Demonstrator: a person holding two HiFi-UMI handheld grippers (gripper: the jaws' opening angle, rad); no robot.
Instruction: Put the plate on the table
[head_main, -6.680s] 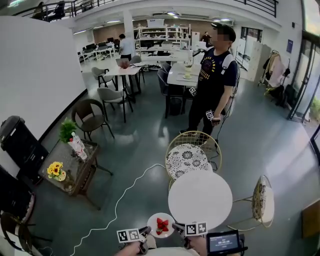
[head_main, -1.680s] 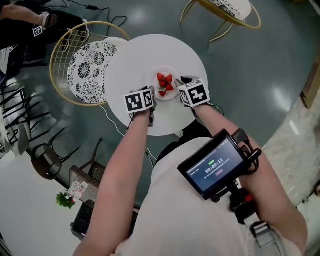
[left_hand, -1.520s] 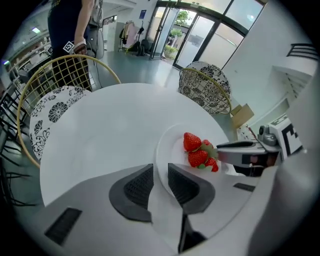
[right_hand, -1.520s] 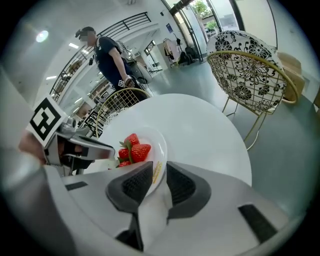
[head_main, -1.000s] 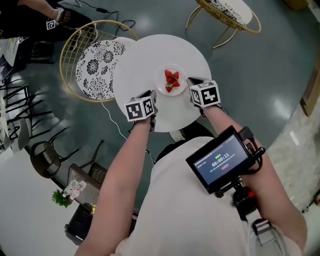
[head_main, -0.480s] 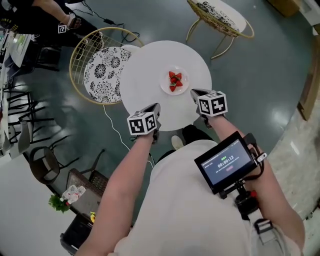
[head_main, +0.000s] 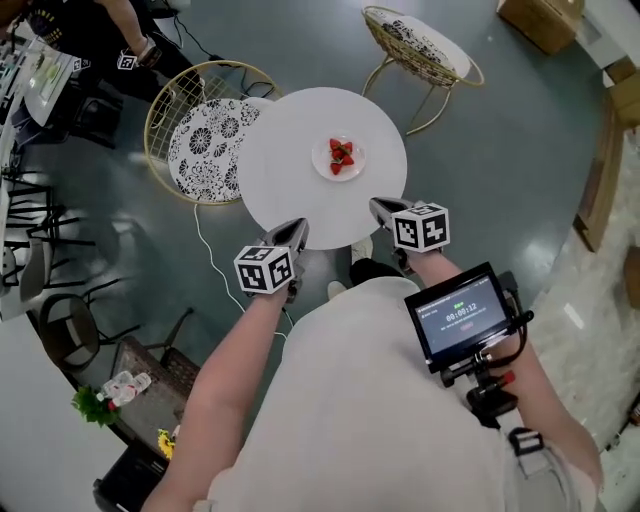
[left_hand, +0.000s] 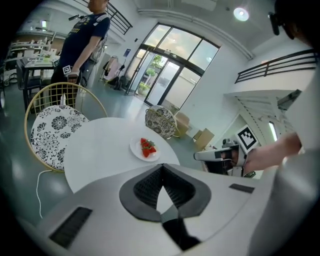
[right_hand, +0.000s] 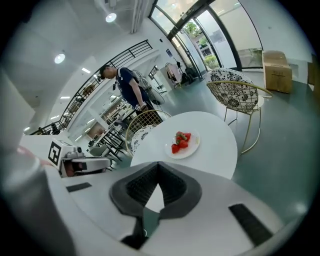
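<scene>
Plate (head_main: 339, 158) on white table (head_main: 285, 175), grey floor (head_main: 500, 150), left hand-held gripper (head_main: 296, 230) and right hand-held gripper (head_main: 379, 206) closed

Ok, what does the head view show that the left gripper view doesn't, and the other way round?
Only the head view: the chest-mounted screen and the plants on a low side table. Only the left gripper view: the glass entrance doors and a balcony railing. Both: the round white table, the plate of strawberries resting on it, the patterned chair beside it, and the right gripper, its jaws together on nothing.
</scene>
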